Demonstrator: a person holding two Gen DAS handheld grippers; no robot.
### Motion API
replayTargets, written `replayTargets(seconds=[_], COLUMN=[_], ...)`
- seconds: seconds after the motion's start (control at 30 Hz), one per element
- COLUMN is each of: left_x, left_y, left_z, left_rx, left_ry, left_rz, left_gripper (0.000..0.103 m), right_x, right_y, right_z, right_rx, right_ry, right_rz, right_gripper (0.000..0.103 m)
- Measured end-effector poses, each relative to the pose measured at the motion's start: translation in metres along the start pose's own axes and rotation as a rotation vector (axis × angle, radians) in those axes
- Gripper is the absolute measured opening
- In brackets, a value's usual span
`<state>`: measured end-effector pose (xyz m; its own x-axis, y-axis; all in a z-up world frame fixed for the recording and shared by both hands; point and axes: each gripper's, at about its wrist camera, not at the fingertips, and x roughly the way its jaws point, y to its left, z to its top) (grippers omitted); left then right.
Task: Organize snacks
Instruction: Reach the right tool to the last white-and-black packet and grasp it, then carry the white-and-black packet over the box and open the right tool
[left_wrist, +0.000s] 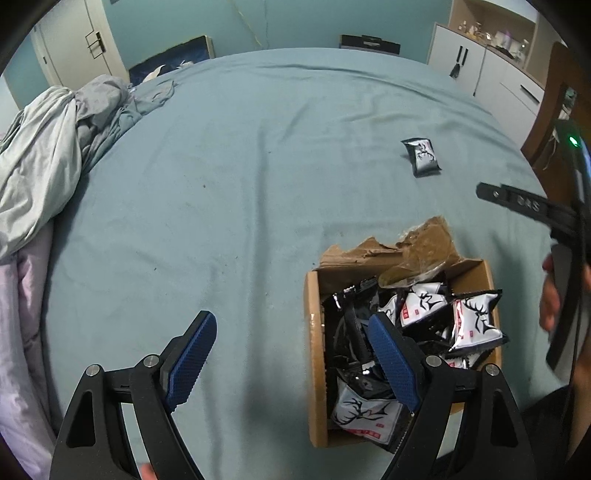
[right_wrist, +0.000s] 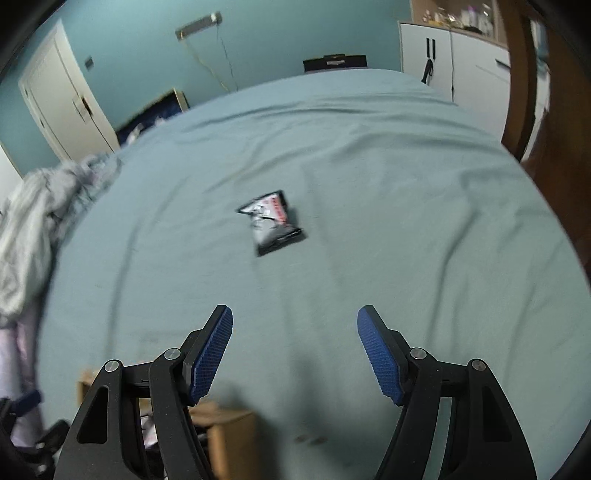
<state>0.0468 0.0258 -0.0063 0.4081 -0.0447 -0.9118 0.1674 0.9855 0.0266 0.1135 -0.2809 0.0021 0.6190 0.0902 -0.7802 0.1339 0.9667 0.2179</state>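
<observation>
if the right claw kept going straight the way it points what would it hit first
Most likely the lone snack packet lying on the teal bedsheet, slightly left of centre ahead of the open right claw. Depth is unclear, so it might meet the sheet first.

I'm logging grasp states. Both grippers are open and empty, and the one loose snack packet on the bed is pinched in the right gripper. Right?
Not quite. The right gripper is open and empty; the loose snack packet lies on the bed ahead of it, untouched, as the right wrist view shows. The left gripper is open too.
</observation>
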Motion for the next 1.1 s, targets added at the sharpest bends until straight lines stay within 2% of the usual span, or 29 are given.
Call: replayTargets(seconds=[0.2, 0.37, 0.6, 0.67, 0.7, 0.73, 0.83, 0.97, 1.1], left_x=[0.008, 0.010, 0.010, 0.012, 0.013, 0.014, 0.012, 0.006, -0.003], left_y=[0.000, 0.003, 0.013, 0.014, 0.015, 0.015, 0.018, 0.021, 0.021], left_z=[0.001, 0.004, 0.007, 0.008, 0.008, 0.009, 0.010, 0.009, 0.006], left_rx=[-0.008, -0.022, -0.073, -0.071, -0.071, -0.071, -0.074, -0.076, -0.066], left_ry=[0.036, 0.040, 0.036, 0.041, 0.042, 0.043, 0.036, 0.015, -0.012], left_rz=[-0.030, -0.036, -0.058, -0.055, -0.056, -0.058, -0.054, -0.045, -0.022], left_gripper=[0.086, 0.086, 0.086, 0.086, 0.085, 0.086, 0.085, 0.085, 0.085], right_x=[0.051, 0.091, 0.151, 0.159, 0.163, 0.164, 0.161, 0.131, 0.082], right_y=[0.011, 0.028, 0.048, 0.048, 0.047, 0.045, 0.042, 0.034, 0.035], right_z=[0.031, 0.061, 0.074, 0.073, 0.071, 0.070, 0.068, 0.066, 0.045], right_rx=[-0.048, -0.130, -0.205, -0.194, -0.180, -0.161, -0.140, -0.111, -0.093], right_ry=[0.051, 0.038, 0.054, 0.060, 0.068, 0.079, 0.065, 0.020, -0.014], right_rz=[0.009, -0.009, -0.050, -0.033, -0.014, 0.011, 0.031, 0.018, 0.077], right_gripper=[0.070, 0.070, 0.069, 0.061, 0.047, 0.039, 0.034, 0.034, 0.034])
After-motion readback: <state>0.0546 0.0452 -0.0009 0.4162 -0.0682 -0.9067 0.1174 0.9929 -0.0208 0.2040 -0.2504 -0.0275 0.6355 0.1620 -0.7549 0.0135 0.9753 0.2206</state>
